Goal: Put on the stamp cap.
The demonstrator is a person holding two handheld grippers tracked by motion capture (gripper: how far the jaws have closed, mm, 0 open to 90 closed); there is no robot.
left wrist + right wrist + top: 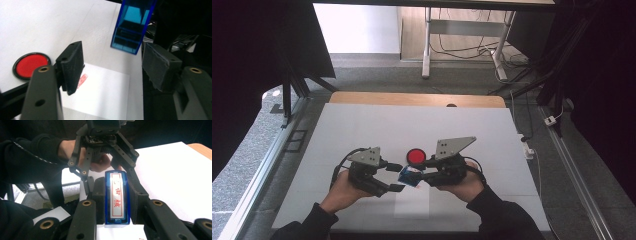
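A blue self-inking stamp hangs just above the white table, with my right gripper shut on it. In the right gripper view the stamp shows a white label with red characters, clamped between my right gripper's pads. My left gripper faces it from the left, open, its tips on either side of the stamp's end without touching. In the left gripper view the stamp hangs beyond my open left gripper. A white paper sheet carries a red imprint.
A round red ink pad in a black rim lies just behind the two grippers, and shows at the left as the pad. The paper sheet lies near the table's front edge. The white tabletop stretches back to a wooden strip.
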